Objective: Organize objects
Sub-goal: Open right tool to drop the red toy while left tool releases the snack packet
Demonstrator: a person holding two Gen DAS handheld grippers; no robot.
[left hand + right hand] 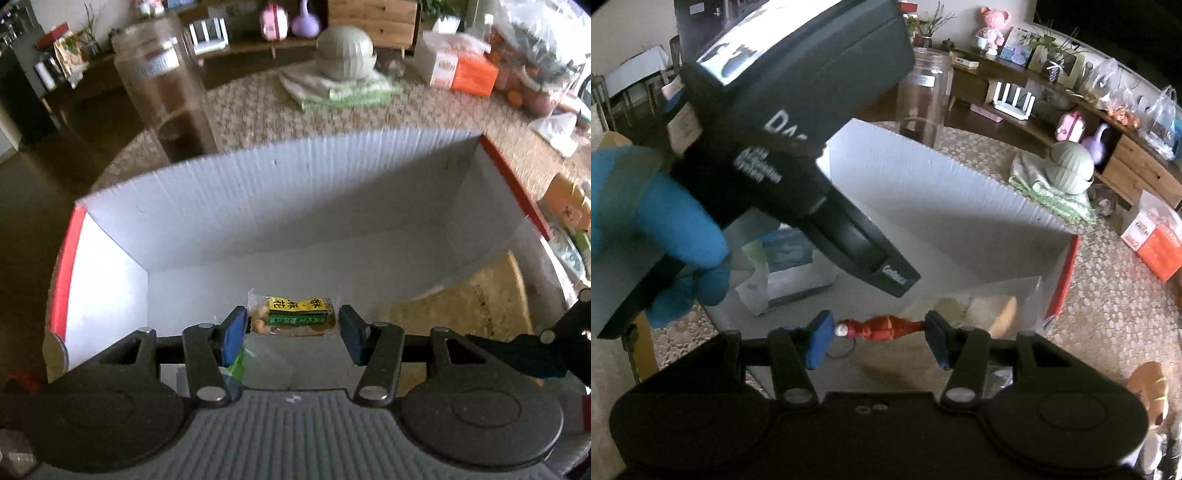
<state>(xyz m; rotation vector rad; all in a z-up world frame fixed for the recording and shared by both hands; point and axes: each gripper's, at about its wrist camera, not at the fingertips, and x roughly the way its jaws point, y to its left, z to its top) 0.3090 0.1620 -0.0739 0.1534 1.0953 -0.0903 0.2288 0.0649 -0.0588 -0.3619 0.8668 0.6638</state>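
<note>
My left gripper (pixel 293 322) is shut on a small snack packet (pixel 295 314) with a yellow and green label, its blue pads pressing on both ends. It hangs over the inside of a white corrugated box (pixel 277 192) with red edges. My right gripper (pixel 879 330) is shut on a red and gold toy figure (pixel 882 328) with a key ring, gripped end to end above the box (pixel 942 192). The right wrist view also shows the left gripper's dark body (pixel 798 122) at upper left, held by a hand in a blue glove (pixel 665 236).
Inside the box lie flat packets (pixel 783 258) and a tan bread-like item (pixel 997 314). On the patterned tabletop behind stand a tall glass jar (pixel 162 85), a pale green round pot (pixel 345 51) on folded cloths, and an orange and white tissue box (pixel 458 66).
</note>
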